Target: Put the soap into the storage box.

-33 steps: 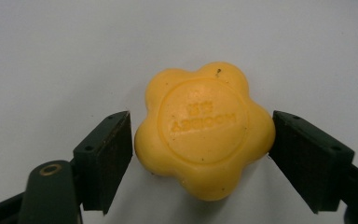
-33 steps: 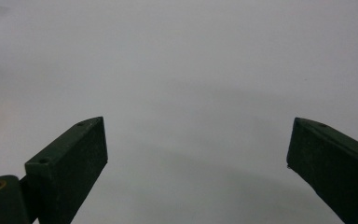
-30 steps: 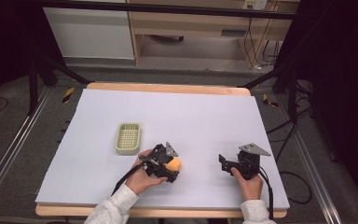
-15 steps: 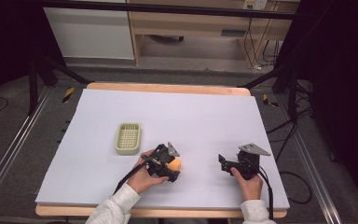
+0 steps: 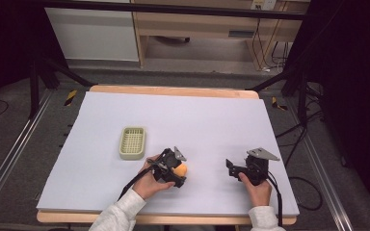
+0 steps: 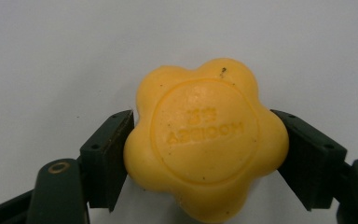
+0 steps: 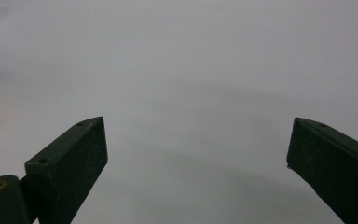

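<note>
Left gripper (image 5: 177, 171) sits low over the near-centre of the table (image 5: 212, 120), jaws clamped on a yellow flower-shaped soap (image 5: 180, 169). In the left gripper view the soap (image 6: 206, 137) is pinched on both flanks, each jaw touching a lobe; round embossed stamp faces the camera, lettering too soft to read. White table surface lies behind the soap; whether it touches the table or is just off it cannot be told. Person's left hand (image 5: 149, 182) wraps the gripper body, pale sleeve coming in from the bottom edge. Pale green slotted soap dish (image 5: 132, 142) lies on the table near the left gripper, up and to its left, apart from it. Right gripper (image 5: 231, 168) rests to the right, well apart from the soap, jaws spread wide with bare table between them in the right gripper view (image 7: 196, 163).
</note>
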Demonstrator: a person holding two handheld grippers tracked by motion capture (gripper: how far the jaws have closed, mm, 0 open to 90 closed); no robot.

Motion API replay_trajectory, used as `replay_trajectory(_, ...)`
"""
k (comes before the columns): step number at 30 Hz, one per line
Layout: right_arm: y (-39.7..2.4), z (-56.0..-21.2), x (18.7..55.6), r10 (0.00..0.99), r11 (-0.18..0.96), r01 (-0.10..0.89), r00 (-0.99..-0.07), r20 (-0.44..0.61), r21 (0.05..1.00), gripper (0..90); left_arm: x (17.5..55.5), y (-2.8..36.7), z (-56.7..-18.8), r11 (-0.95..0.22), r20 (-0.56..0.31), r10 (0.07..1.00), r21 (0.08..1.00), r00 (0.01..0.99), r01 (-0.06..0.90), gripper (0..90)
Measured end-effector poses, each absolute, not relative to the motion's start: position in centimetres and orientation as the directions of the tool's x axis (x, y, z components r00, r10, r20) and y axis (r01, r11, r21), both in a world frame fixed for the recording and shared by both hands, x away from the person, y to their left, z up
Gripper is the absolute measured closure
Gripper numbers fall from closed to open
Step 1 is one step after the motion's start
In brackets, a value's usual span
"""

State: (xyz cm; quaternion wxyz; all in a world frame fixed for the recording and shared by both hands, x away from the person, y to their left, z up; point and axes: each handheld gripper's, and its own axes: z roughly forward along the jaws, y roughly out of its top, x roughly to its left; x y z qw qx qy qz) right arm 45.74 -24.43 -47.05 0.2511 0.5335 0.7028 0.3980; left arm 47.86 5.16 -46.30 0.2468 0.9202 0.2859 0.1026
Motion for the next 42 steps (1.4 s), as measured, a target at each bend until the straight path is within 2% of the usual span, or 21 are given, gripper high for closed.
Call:
replay_trajectory(23, -24.49, -47.01, 45.73, 0.95, 0.11, 0.552, -0.303, 0.075, 0.827, 5.4, 47.95, 5.06, -46.24, -0.72, 0.047, 0.574, 0.504, 0.817, 0.477, 24.9)
replay_trajectory(31, -24.49, -47.03, 45.74, 0.95, 0.113, 0.55, -0.304, 0.073, 0.827, 5.4, 48.18, 5.11, -46.34, -0.728, 0.057, 0.558, 0.512, 0.828, 0.456, 21.1)
replay_trajectory(34, -24.48, -47.04, 45.76, 0.95, 0.11, 0.553, -0.303, 0.077, 0.826, 5.4, 48.28, 5.14, -46.34, -0.727, 0.036, 0.548, 0.514, 0.835, 0.455, 24.6)
replay_trajectory(42, -24.49, -47.04, 45.75, 0.95, 0.111, 0.551, -0.304, 0.075, 0.827, 5.4, 48.28, 5.12, -46.33, -0.723, 0.033, 0.556, 0.513, 0.831, 0.463, 25.4)
